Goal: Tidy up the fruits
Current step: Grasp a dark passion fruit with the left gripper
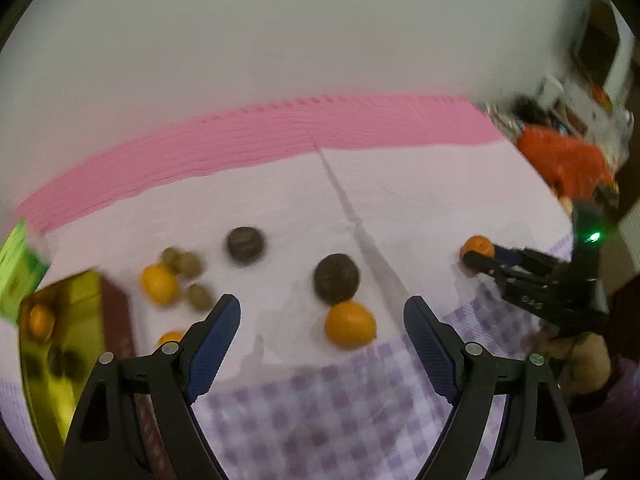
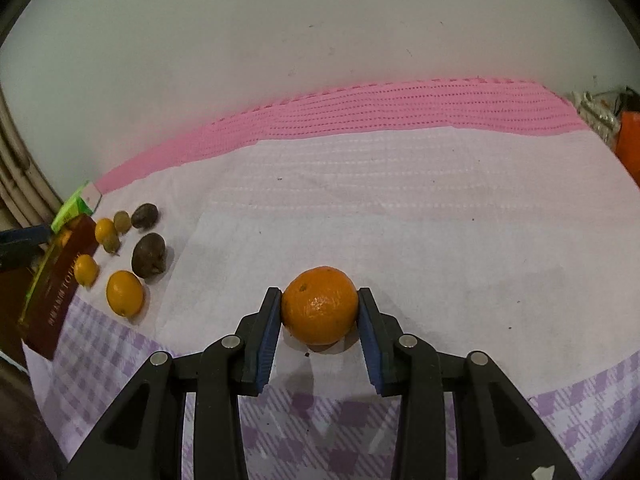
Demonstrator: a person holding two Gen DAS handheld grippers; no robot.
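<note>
Right gripper (image 2: pixel 320 316): fingers pinching orange (image 2: pixel 319 305) on worktop (image 2: pixel 440 208).
Left gripper (image 1: pixel 322 320): fingers spread, empty, above fruits (image 1: pixel 336 284).

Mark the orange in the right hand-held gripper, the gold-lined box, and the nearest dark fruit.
orange (image 2: pixel 320 306), right wrist view, centre of its peel between the pads.
gold-lined box (image 1: pixel 80 320), left wrist view, bare gold inner wall.
dark fruit (image 1: pixel 336 279), left wrist view, middle of its top surface.
</note>
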